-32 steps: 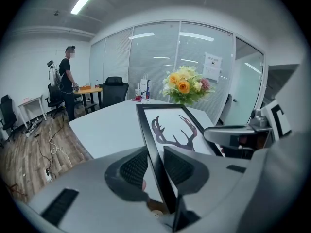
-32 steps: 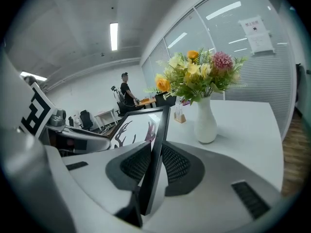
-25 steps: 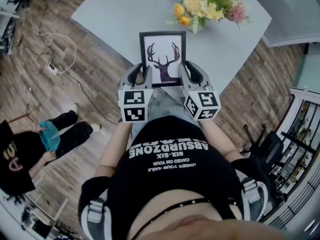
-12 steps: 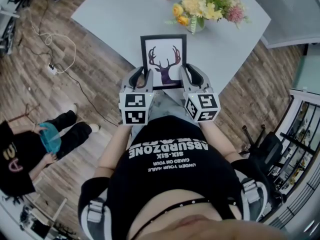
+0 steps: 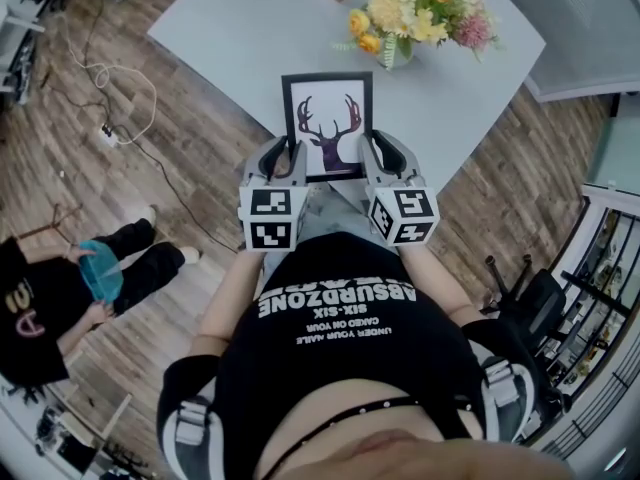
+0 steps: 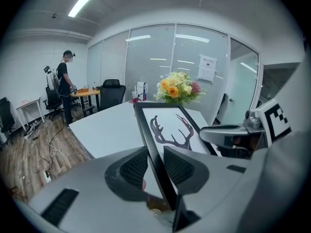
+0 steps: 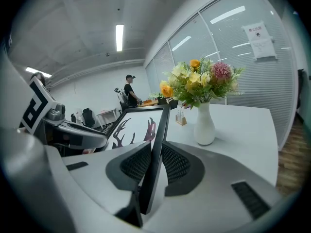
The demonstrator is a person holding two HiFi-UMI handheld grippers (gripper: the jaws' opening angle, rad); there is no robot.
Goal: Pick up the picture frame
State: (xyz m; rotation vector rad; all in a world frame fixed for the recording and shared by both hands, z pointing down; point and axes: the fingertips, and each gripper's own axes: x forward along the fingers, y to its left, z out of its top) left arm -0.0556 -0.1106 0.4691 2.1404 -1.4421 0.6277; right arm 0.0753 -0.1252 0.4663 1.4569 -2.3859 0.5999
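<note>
Left gripper [image 5: 284, 156] and right gripper [image 5: 372, 150] each clamped a side edge of the frame [image 5: 327, 118], which looked lifted clear of the table [image 5: 230, 28]; pickup judged essentially done.

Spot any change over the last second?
Barely any. The picture frame sits a touch lower in the head view, nearer the person. The left gripper and right gripper still clamp its side edges; nothing was grabbed or let go. The table and flowers are as before.
</note>
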